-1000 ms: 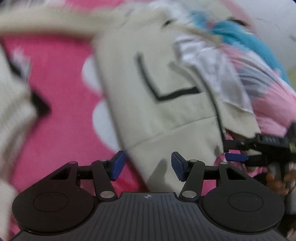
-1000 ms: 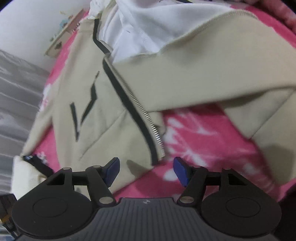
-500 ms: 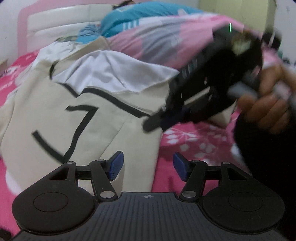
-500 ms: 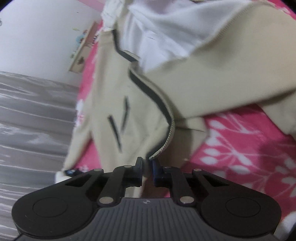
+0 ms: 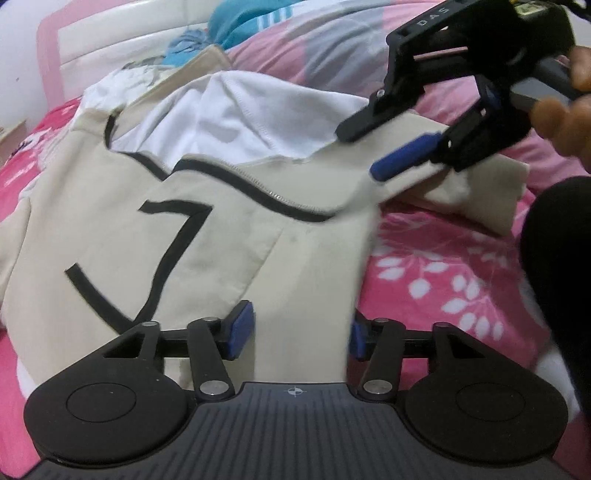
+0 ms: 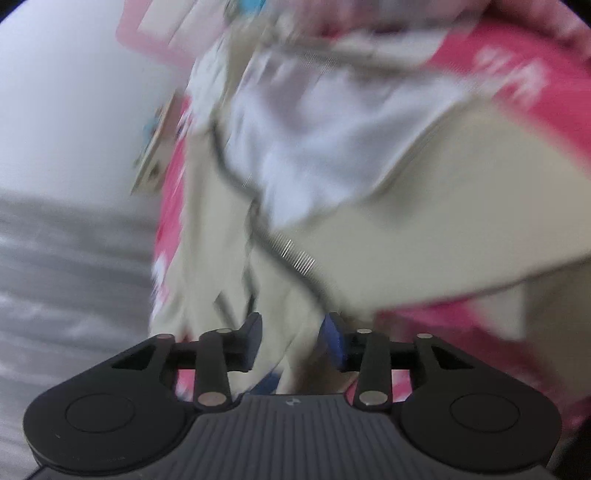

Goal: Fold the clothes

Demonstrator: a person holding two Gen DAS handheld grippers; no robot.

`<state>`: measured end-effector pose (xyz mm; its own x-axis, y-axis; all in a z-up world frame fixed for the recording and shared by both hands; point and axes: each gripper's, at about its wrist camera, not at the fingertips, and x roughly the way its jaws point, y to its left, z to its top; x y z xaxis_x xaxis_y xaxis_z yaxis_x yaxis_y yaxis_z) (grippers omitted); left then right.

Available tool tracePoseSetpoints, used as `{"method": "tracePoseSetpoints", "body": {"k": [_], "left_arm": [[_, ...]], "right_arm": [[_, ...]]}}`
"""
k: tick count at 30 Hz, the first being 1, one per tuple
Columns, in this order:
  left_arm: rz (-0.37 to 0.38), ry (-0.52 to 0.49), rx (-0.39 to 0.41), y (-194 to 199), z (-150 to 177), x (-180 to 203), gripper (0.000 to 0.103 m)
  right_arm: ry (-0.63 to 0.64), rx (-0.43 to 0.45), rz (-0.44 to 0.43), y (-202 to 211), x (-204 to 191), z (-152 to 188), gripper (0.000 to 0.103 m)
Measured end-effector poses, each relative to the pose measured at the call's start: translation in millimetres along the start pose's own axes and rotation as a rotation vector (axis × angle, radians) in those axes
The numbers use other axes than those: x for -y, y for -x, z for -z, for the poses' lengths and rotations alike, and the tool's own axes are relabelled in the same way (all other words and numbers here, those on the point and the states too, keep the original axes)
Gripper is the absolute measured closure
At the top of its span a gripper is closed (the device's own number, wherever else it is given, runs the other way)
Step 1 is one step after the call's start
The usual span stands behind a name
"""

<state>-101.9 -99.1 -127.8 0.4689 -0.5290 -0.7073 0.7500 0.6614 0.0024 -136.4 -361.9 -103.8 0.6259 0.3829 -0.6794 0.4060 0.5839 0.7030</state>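
A beige zip jacket point(image 5: 207, 236) with black trim and a white lining point(image 5: 236, 122) lies on a pink floral bedsheet point(image 5: 443, 266). My left gripper point(image 5: 299, 332) is open, and the jacket's lower hem lies between its fingers. My right gripper point(image 5: 369, 155) shows in the left wrist view, open above the jacket's right front panel near a folded sleeve point(image 5: 480, 188). In the blurred right wrist view my right gripper point(image 6: 291, 339) is open with beige cloth point(image 6: 424, 236) close in front of it.
A pink and white headboard point(image 5: 96, 40) stands at the back. A blue garment point(image 5: 240, 26) and a pink patterned quilt point(image 5: 332, 48) lie behind the jacket. The person's dark sleeve point(image 5: 554, 258) is at the right. A grey floor point(image 6: 55, 266) shows beside the bed.
My right gripper was shut on the jacket's zip edge and has opened and let go. It has moved up and back over the jacket. The front panel now lies further closed.
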Motion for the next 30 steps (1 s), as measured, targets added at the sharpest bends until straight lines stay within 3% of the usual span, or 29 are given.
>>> {"method": "tracePoseSetpoints", "body": {"k": [3, 9, 13, 14, 16, 17, 18, 21, 24, 27, 30], "left_arm": [[-0.039, -0.062, 0.006, -7, -4, 18, 0.046], [-0.173, -0.243, 0.020, -33, -5, 56, 0.048], [-0.181, -0.202, 0.025, -39, -4, 54, 0.047], [-0.175, -0.190, 0.027, -38, -3, 52, 0.047], [-0.169, -0.180, 0.031, -37, -2, 49, 0.047], [-0.169, -0.180, 0.034, -37, -1, 49, 0.047], [-0.171, -0.184, 0.036, -37, 0, 49, 0.047], [-0.180, -0.208, 0.044, -36, 2, 52, 0.047], [-0.187, -0.236, 0.051, -37, 4, 53, 0.046], [-0.183, -0.237, 0.052, -38, 3, 51, 0.046], [-0.177, -0.229, 0.050, -38, 2, 50, 0.046]], "right_arm": [[-0.037, 0.000, 0.053, 6, 16, -7, 0.056], [-0.109, -0.032, 0.053, -15, 25, -3, 0.051], [-0.132, 0.000, 0.093, -35, 31, 0, 0.048], [-0.107, 0.031, 0.099, -34, 29, -1, 0.049], [-0.029, 0.102, 0.109, -26, 23, -3, 0.066], [0.010, 0.137, 0.114, -23, 20, -4, 0.088], [0.049, 0.173, 0.119, -19, 18, -5, 0.093], [0.167, 0.279, 0.134, -8, 9, -8, 0.096], [0.238, 0.445, 0.183, 36, -1, -24, 0.097], [0.188, 0.567, 0.259, 75, 11, -50, 0.097], [0.048, 0.608, 0.298, 99, 42, -70, 0.096]]}}
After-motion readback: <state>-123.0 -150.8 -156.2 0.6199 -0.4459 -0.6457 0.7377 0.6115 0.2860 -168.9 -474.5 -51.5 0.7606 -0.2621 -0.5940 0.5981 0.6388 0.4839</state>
